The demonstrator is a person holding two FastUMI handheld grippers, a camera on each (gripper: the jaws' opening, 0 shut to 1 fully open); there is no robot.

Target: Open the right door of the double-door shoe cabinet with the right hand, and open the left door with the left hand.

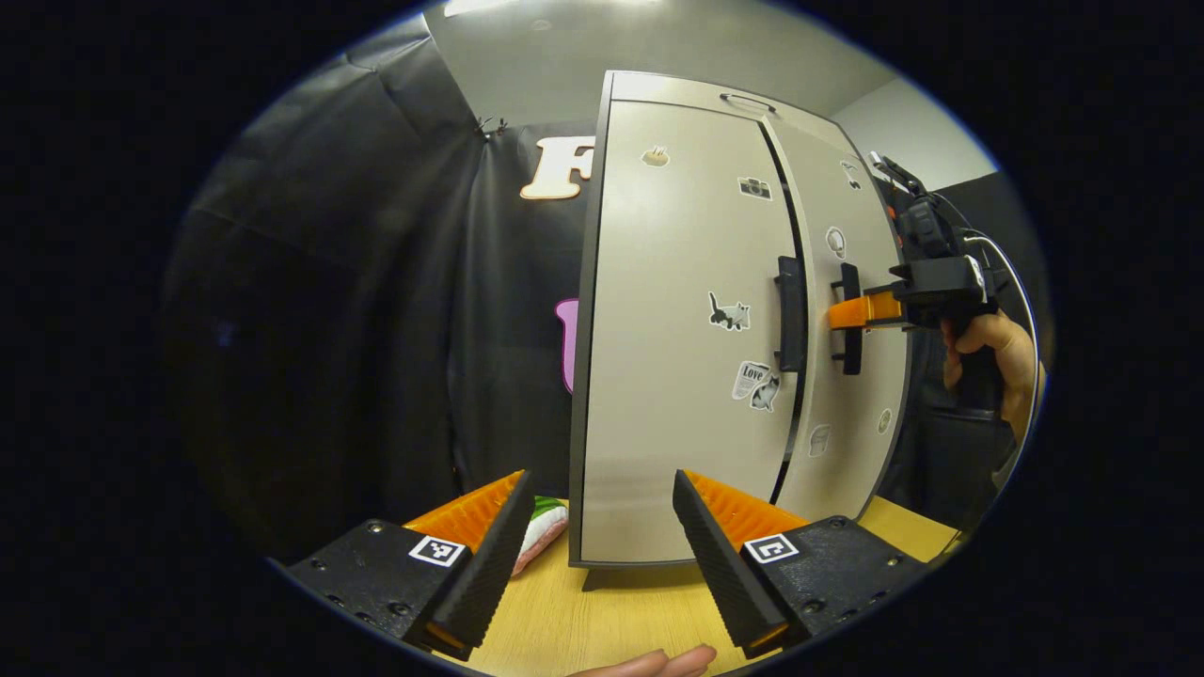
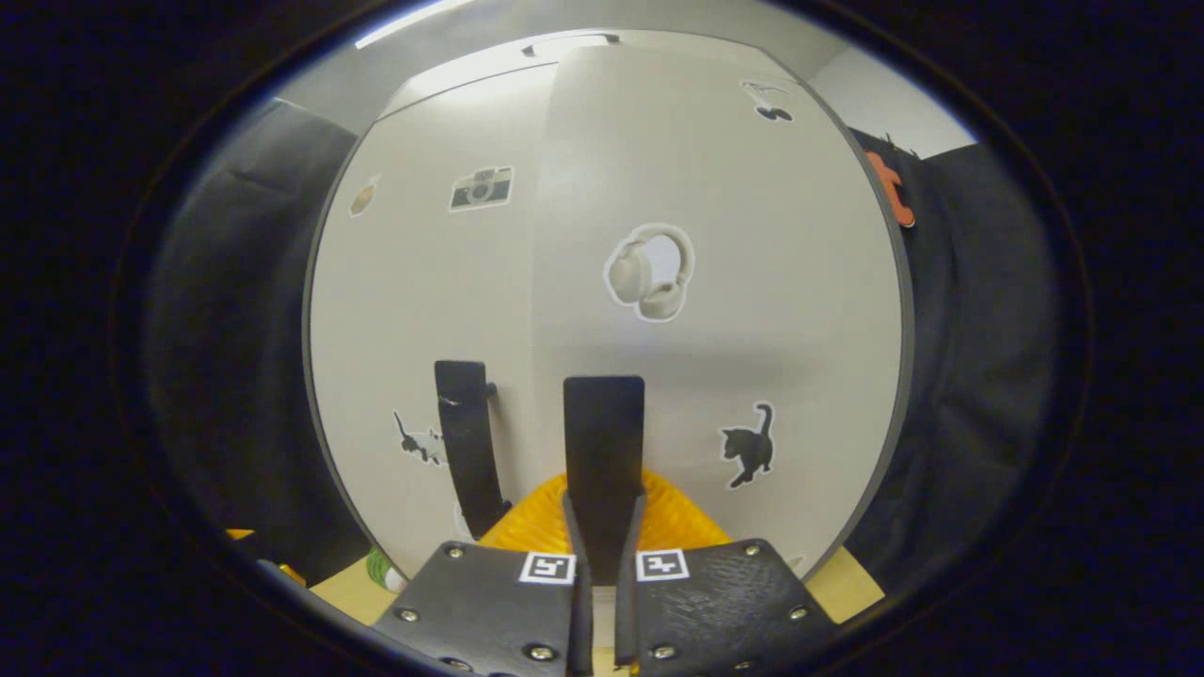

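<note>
The cabinet (image 1: 677,357) stands upright on a wooden table (image 1: 602,621), its pale front facing both cameras, with black cloth behind it. Both doors lie flush with the cabinet's front, a dark seam between them, so nothing of the inside shows.

The left door (image 1: 677,282) carries a vertical black handle (image 1: 790,315) next to the seam. The right door (image 1: 847,395) carries its own black handle (image 1: 851,320) just across the seam.

In the left gripper view, the right gripper (image 1: 851,312) reaches in from the cabinet's right side, held by a hand (image 1: 997,362). In the right gripper view its orange fingers (image 2: 527,527) are clamped on the right door's handle, one to each side of the black bar.

The left gripper (image 1: 602,536) hangs well in front of the cabinet, low, near its left corner. Its jaws are spread wide, with nothing between them.

Beside the cabinet's lower left corner lies a small pink, white and green thing (image 1: 544,531) on the table, partly hidden by a finger; what it is cannot be told.

Stickers dot the doors: a camera (image 1: 754,188) high on the left door, a cat (image 1: 729,312) beside its handle, and a newspaper sticker (image 1: 752,381) below that, on which the word "Love" can be read. On the right door there are headphones (image 2: 649,273) above the handle and a black cat (image 2: 750,445) to its right.
</note>
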